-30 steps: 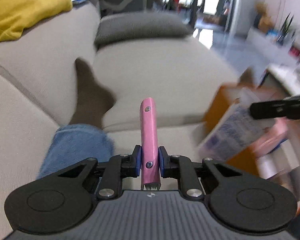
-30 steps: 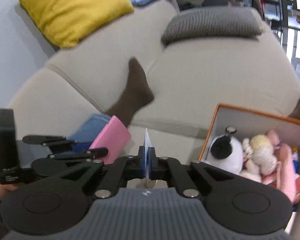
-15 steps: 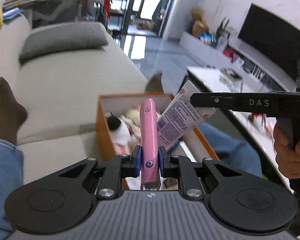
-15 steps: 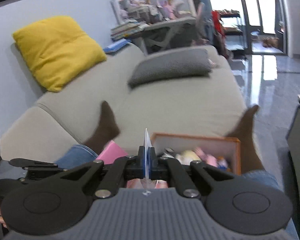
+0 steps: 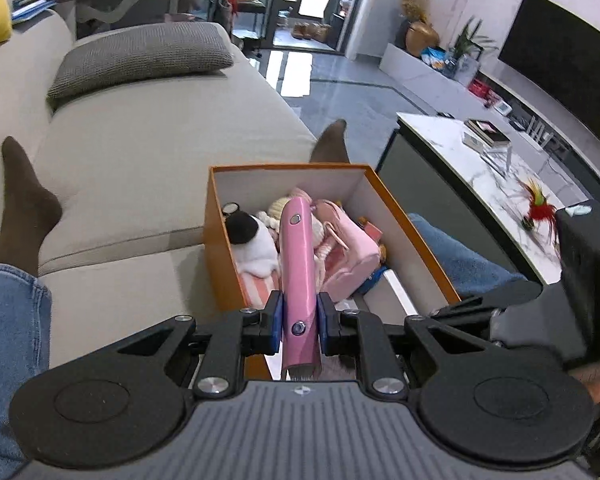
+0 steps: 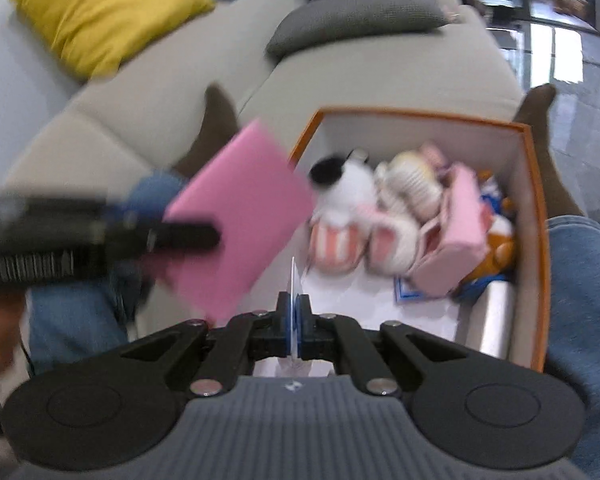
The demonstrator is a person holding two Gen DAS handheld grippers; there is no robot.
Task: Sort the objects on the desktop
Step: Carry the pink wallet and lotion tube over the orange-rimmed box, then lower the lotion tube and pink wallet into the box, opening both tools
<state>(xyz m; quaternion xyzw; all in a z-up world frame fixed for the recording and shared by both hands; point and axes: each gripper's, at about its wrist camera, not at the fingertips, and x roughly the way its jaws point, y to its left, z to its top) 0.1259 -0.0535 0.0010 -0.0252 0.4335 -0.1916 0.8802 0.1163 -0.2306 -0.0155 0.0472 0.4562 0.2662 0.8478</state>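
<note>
Clearly rigid pink case (image 5: 297, 276), flat, light, smooth shell so likely slippery; left gripper (image 5: 298, 322) jaws clenched on its narrow edges near the lower end, above the orange box (image 5: 216, 216). Right gripper (image 6: 294, 320) jaws pinch a thin flimsy card (image 6: 292, 280), above the box's near end.

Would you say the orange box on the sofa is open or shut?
Open: the orange box has no lid on, and plush toys show inside.

box (image 5: 216, 240): orange, white inside
clamped case (image 5: 298, 276): pink
cushion (image 6: 108, 12): yellow
plush (image 6: 340, 184): black-white
socks (image 5: 24, 208): brown
</note>
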